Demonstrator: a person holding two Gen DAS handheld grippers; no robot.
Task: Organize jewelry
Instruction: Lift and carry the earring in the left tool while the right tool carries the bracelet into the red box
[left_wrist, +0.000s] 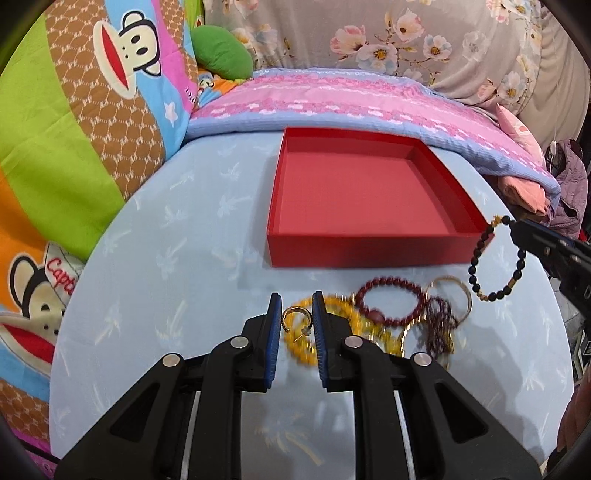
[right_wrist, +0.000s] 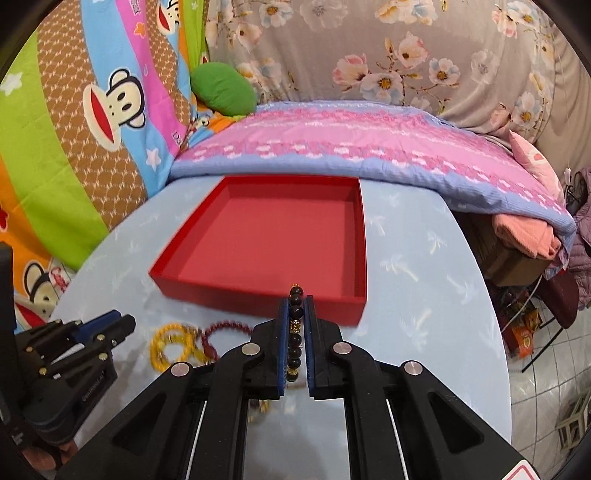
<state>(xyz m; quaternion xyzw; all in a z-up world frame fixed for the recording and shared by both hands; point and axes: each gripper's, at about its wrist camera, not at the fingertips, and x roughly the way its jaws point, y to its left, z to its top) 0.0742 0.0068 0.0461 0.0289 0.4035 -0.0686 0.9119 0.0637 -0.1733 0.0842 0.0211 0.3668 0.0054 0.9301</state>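
Note:
A shallow red box (left_wrist: 369, 247) stands open and empty on the light blue table; it also shows in the right wrist view (right_wrist: 258, 295). In front of it lies a heap of jewelry: a gold ring (left_wrist: 295, 320), yellow bead bracelets (left_wrist: 373, 328), a dark red bead bracelet (left_wrist: 391, 302), a gold bangle (left_wrist: 452, 282). My left gripper (left_wrist: 296, 306) is partly open around the gold ring, not closed on it. My right gripper (right_wrist: 295, 302) is shut on a black bead bracelet (right_wrist: 295, 341), which hangs in the air by the box's right corner (left_wrist: 496, 293).
Folded quilts and a pink-and-blue blanket (left_wrist: 351, 99) lie behind the box. A cartoon monkey quilt (left_wrist: 74, 147) borders the table on the left. The table's right edge (right_wrist: 495, 332) drops to a tiled floor with clutter.

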